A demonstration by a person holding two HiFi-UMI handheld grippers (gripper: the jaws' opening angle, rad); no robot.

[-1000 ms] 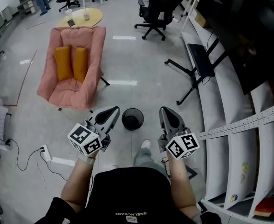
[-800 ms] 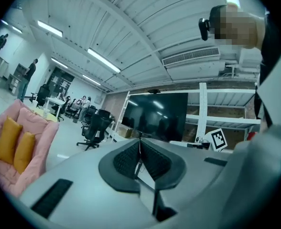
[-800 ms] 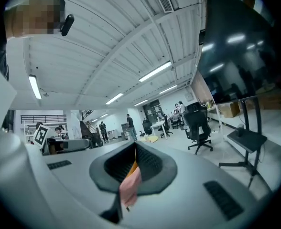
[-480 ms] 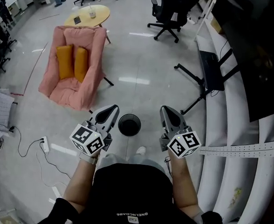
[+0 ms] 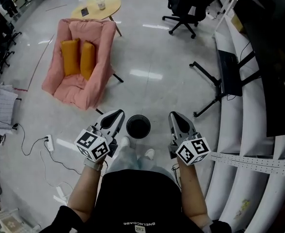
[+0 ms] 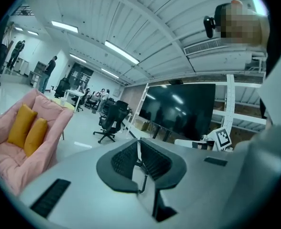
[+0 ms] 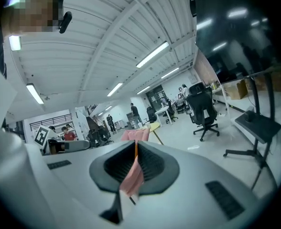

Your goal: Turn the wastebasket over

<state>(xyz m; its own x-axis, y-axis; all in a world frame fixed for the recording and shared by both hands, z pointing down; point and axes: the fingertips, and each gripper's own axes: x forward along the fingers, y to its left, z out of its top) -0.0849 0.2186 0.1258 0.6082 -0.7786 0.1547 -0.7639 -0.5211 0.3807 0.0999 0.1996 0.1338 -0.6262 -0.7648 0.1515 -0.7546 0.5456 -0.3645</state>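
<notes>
Both my tools, left (image 5: 116, 115) and right (image 5: 174, 116), are closed and empty above the floor (image 5: 152, 52), where the wastebasket (image 5: 128, 126) stands mouth-up between them. To tip it cleanly, I should probably open one, lower it and pinch the rim.

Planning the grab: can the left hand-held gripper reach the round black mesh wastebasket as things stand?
Probably yes: nothing lies between the left hand-held gripper and the round black mesh wastebasket on the floor, though its jaws are shut.
</notes>
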